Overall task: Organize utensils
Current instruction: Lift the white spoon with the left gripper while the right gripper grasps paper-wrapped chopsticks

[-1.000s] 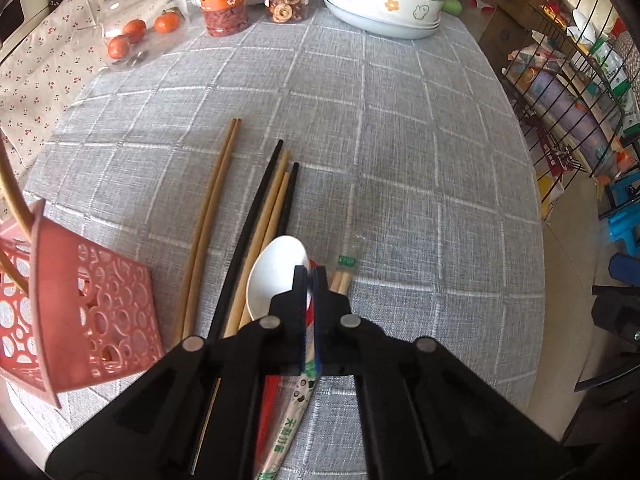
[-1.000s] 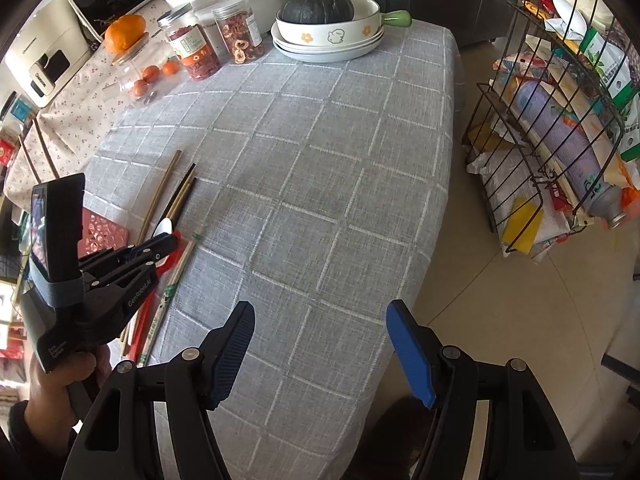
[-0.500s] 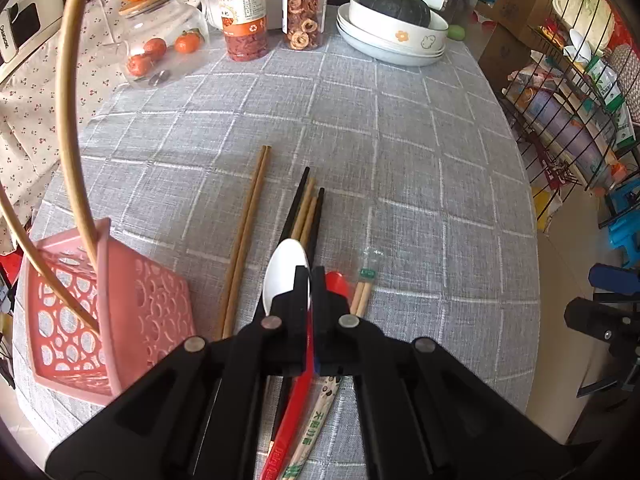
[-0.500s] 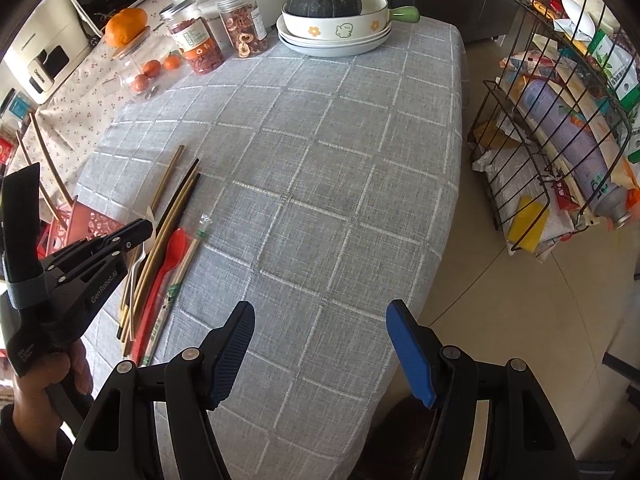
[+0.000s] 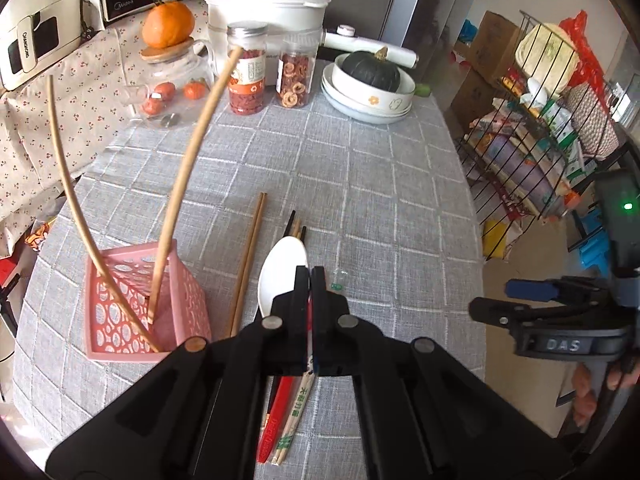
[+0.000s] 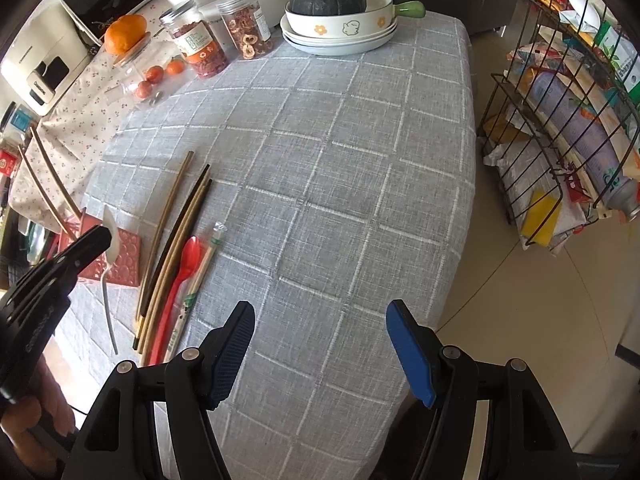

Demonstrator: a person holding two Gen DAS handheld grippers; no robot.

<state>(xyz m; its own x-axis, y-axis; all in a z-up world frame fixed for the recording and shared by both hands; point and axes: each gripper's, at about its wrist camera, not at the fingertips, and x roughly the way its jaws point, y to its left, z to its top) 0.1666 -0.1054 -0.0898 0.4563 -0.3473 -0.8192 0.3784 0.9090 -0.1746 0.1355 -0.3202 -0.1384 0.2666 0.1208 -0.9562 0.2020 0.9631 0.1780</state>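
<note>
My left gripper (image 5: 307, 276) is shut on a white spoon (image 5: 282, 270) and holds it in the air above the utensils; it also shows in the right wrist view (image 6: 111, 236). On the grey cloth lie wooden chopsticks (image 5: 247, 264), dark chopsticks (image 6: 176, 240), a red spoon (image 6: 180, 276) and wrapped chopsticks (image 6: 198, 280). A pink perforated basket (image 5: 140, 300) stands left of them with two long wooden sticks (image 5: 188, 168) in it. My right gripper (image 6: 320, 344) is open and empty over the table's near edge.
At the back stand jars (image 5: 248, 76), a glass pot with an orange (image 5: 168, 30), stacked dishes with a dark squash (image 5: 370, 76) and a white cooker (image 5: 268, 12). A wire rack (image 6: 560, 120) stands right of the table. The table edge (image 6: 460, 264) drops to the floor.
My left gripper has risen and tilted up with the white spoon, lifting it off the table. The red spoon stays on the cloth. The right gripper has barely moved.
</note>
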